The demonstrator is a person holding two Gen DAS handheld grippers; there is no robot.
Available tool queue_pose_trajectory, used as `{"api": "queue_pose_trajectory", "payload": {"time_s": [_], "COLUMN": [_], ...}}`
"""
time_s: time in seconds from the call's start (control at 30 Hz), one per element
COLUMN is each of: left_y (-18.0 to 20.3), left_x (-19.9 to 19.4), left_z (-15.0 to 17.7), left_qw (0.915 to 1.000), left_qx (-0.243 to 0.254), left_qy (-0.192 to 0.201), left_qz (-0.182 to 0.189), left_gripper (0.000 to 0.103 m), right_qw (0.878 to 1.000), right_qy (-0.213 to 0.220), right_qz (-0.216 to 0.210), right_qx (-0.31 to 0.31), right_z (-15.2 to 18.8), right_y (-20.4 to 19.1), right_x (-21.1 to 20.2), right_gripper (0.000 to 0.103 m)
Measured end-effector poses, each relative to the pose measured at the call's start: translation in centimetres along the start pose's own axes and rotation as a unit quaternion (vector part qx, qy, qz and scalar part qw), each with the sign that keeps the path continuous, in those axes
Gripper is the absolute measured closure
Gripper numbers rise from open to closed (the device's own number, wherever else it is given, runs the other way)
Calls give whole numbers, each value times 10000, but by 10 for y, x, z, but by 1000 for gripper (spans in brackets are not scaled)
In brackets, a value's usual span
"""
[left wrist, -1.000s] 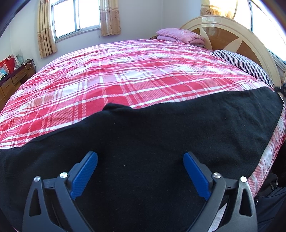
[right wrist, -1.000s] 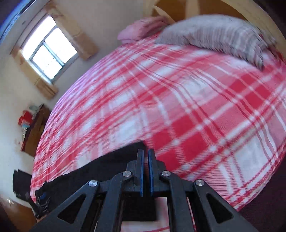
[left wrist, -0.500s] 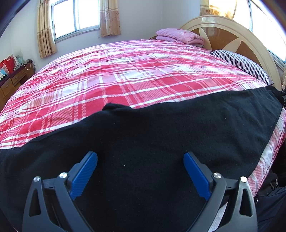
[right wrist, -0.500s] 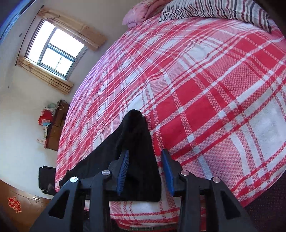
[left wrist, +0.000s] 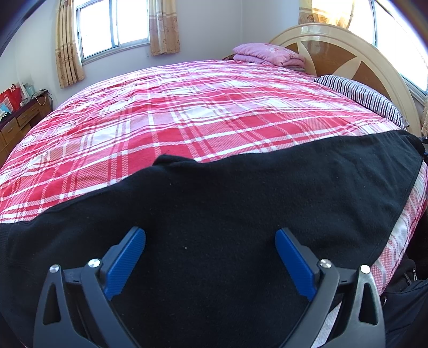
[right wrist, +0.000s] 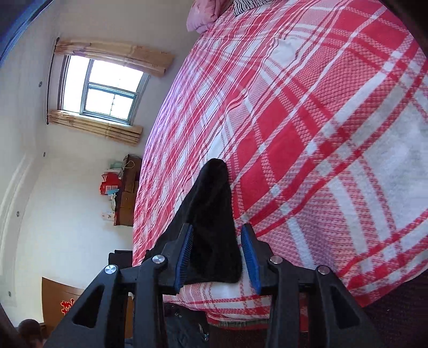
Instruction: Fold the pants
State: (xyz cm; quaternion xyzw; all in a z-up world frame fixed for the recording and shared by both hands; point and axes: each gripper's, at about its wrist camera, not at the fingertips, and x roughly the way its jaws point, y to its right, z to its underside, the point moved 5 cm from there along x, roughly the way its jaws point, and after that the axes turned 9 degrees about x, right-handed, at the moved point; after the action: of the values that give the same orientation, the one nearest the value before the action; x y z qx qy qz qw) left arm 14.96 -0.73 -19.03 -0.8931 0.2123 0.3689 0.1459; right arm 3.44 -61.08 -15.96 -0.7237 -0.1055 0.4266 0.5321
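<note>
One pair of black pants (left wrist: 240,214) lies flat across the lower half of the left wrist frame, on a red-and-white plaid bedspread (left wrist: 187,112); the cloth is dark, matte and smooth. The left gripper (left wrist: 210,241) hovers over it, jaws spread wide and empty. The right gripper (right wrist: 216,251) has its two jaws parted, straddling a pants end without pinching it. Upper right: one folded pink blanket (left wrist: 267,53), one striped pillow (left wrist: 361,91).

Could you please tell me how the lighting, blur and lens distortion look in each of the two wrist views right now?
Left wrist view: sharp, bright daylight; window blown out; fisheye bulges the bed; black pants show almost no detail. Right wrist view: rolled sideways, so its window looks tilted, bedspread slightly soft toward the right, corners darkened.
</note>
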Motion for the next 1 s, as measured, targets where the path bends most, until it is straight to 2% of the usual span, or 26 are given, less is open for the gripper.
{"api": "queue_pose_trajectory", "payload": {"time_s": [0.13, 0.23, 0.3, 0.33, 0.37, 0.4, 0.5, 0.6, 0.8, 1.0], "left_y": [0, -1, -2, -1, -2, -2, -2, -2, -8, -33], "left_x": [0, -1, -1, -1, -1, -1, -1, -1, -3, -7], "left_z": [0, 0, 0, 0, 0, 0, 1, 0, -1, -1], "left_qw": [10000, 10000, 10000, 10000, 10000, 10000, 10000, 10000, 9999, 9988], "left_qx": [1, 1, -4, -9, -14, -17, -15, -1, -39, -464], "left_qy": [12, 16, 16, 13, 7, 1, -7, -19, -134, -139], "left_qz": [-8, 6, 18, 14, 16, 19, 22, 26, -28, -123], "left_gripper": [2, 2, 2, 2, 2, 2, 2, 2, 2, 2], "right_qw": [9993, 9995, 9996, 9995, 9988, 9981, 9983, 9977, 9863, 9676], "right_qy": [-94, -24, 25, 74, 132, 111, 100, 256, 403, 3], "right_qz": [88, 110, 122, 190, 376, 504, 459, 392, 364, 141], "right_qx": [-356, -299, -242, -252, -297, -340, -336, -493, -1560, -2520], "right_z": [7, 5, 4, 3, 3, 3, 5, 10, 52, 102], "right_y": [-14, -14, -13, -10, -8, -6, -3, -22, -116, -207], "right_x": [9, 16, 16, 13, 13, 15, 19, 19, 26, 75], "right_gripper": [45, 44, 48, 64, 88, 93, 95, 95, 96, 96]}}
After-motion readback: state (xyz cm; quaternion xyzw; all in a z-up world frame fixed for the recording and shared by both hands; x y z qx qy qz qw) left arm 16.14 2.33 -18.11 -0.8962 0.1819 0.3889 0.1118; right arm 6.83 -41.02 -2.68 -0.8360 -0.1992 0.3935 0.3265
